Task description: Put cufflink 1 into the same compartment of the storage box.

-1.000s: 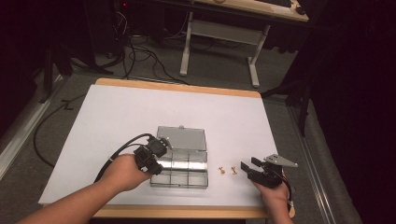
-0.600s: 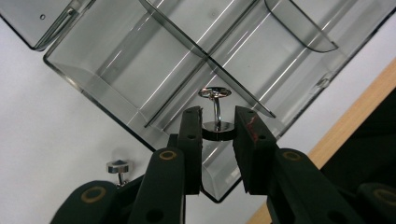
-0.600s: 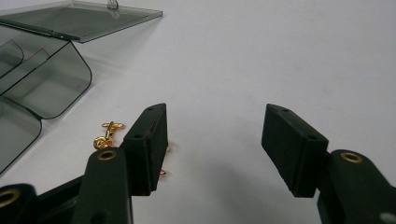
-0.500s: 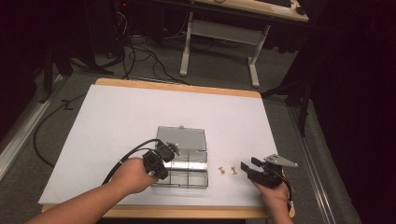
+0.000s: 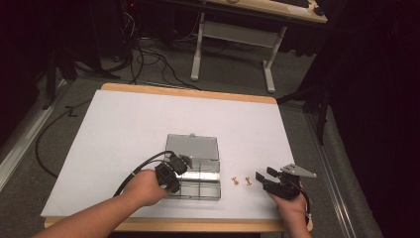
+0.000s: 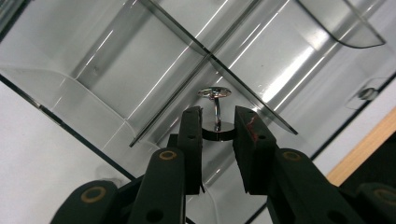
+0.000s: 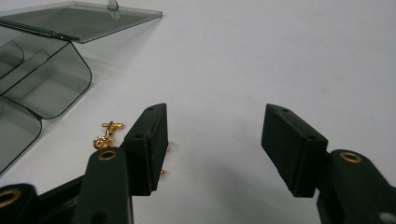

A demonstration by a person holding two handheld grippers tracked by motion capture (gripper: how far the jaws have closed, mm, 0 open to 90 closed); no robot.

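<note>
A clear plastic compartment box [image 5: 208, 187] lies near the table's front edge, its lid [image 5: 192, 147] folded back flat. My left gripper [image 5: 172, 174] hangs over the box's left side. In the left gripper view my left gripper [image 6: 217, 113] is shut on a small silver cufflink [image 6: 215, 92], held just above a divider [image 6: 187, 39] inside the box. Two gold cufflinks [image 5: 236, 180] [image 5: 248, 181] lie on the table right of the box. My right gripper [image 5: 266, 174] rests open just right of them. In the right gripper view one gold cufflink [image 7: 106, 134] lies left of my right gripper [image 7: 215, 116].
The white table [image 5: 148, 119] has a wooden edge [image 5: 188, 92] at the back. Beyond it on the floor are cables [image 5: 148, 54] and a desk frame [image 5: 233, 44]. The box's open lid [image 7: 84, 18] lies far left in the right gripper view.
My left gripper has moved a little right and toward the table's front, over the box. The right gripper has stayed in place, still open.
</note>
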